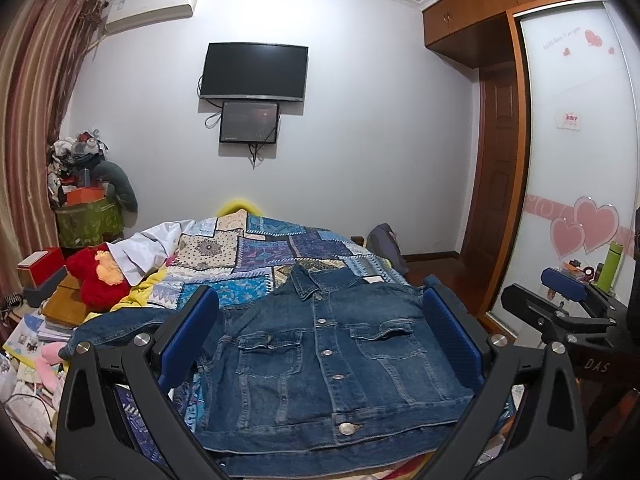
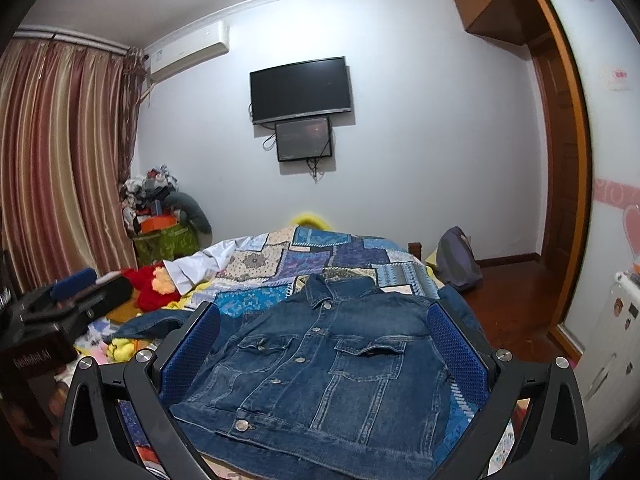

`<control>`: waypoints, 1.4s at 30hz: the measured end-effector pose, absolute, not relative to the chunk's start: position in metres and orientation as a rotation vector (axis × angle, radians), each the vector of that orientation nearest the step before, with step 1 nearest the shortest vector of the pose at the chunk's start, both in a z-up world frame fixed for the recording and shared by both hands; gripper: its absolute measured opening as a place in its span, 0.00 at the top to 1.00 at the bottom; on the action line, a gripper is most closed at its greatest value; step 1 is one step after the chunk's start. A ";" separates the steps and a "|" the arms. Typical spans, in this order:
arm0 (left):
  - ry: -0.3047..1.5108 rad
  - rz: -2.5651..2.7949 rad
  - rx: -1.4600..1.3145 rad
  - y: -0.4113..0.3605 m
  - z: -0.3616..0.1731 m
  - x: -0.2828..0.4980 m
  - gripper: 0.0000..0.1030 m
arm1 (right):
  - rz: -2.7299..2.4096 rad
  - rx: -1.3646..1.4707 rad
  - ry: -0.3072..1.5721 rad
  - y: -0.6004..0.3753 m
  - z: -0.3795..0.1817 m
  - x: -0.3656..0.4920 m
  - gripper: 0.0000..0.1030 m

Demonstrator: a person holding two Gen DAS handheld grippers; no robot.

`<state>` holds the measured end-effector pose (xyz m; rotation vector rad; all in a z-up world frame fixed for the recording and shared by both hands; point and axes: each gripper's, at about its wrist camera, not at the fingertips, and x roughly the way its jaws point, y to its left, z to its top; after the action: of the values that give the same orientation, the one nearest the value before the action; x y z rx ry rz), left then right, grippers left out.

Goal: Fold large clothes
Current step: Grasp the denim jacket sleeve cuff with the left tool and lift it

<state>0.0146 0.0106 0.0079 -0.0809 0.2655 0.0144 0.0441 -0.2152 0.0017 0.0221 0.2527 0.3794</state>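
A dark blue denim jacket (image 1: 332,356) lies front up, buttoned, on the patchwork bedspread (image 1: 256,256), collar toward the far wall. One sleeve stretches out to the left (image 1: 120,326). It also shows in the right wrist view (image 2: 332,364). My left gripper (image 1: 320,312) is open and empty, held above the jacket's near hem. My right gripper (image 2: 324,328) is open and empty, also above the hem. The right gripper shows at the right edge of the left wrist view (image 1: 560,300).
A red plush toy (image 1: 98,280) and a white garment (image 1: 140,250) lie at the bed's left. Books and boxes (image 1: 36,320) crowd the left side. A grey bag (image 2: 456,260) sits on the floor right of the bed. A wardrobe (image 1: 576,160) stands at right.
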 end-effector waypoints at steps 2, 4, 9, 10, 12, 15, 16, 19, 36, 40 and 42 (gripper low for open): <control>0.281 0.045 -0.080 0.024 0.011 0.024 0.00 | 0.389 0.005 0.256 -0.209 0.000 0.054 0.00; 0.296 0.070 -0.067 0.036 0.011 0.034 0.00 | 0.394 -0.003 0.268 -0.205 -0.003 0.066 0.00; 0.365 0.186 -0.008 0.077 0.000 0.066 0.00 | 0.424 -0.019 0.321 -0.186 -0.014 0.107 0.00; 0.386 0.203 -0.004 0.085 -0.004 0.073 0.00 | 0.429 -0.019 0.336 -0.184 -0.016 0.116 0.00; 0.429 0.235 -0.012 0.105 -0.013 0.088 0.00 | 0.453 -0.016 0.377 -0.175 -0.022 0.140 0.00; 0.522 0.282 -0.031 0.139 -0.035 0.114 0.00 | 0.474 -0.022 0.451 -0.160 -0.031 0.178 0.00; 0.548 0.299 -0.039 0.148 -0.042 0.121 0.00 | 0.472 -0.028 0.467 -0.156 -0.033 0.188 0.00; 0.642 0.333 -0.100 0.182 -0.070 0.143 0.00 | 0.459 -0.064 0.539 -0.139 -0.046 0.230 0.00; 0.920 0.455 -0.649 0.343 -0.193 0.219 0.02 | 0.519 -0.159 0.860 -0.062 -0.129 0.388 0.00; 0.938 0.488 -0.697 0.367 -0.205 0.238 0.15 | 0.557 -0.108 0.943 -0.051 -0.145 0.404 0.00; 0.960 0.512 -0.728 0.379 -0.212 0.247 0.27 | 0.578 -0.075 0.974 -0.048 -0.151 0.410 0.00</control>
<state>0.2468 0.3794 -0.2122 -0.7284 0.9603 0.5124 0.4103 -0.0480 -0.1511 -0.0752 0.9740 0.5782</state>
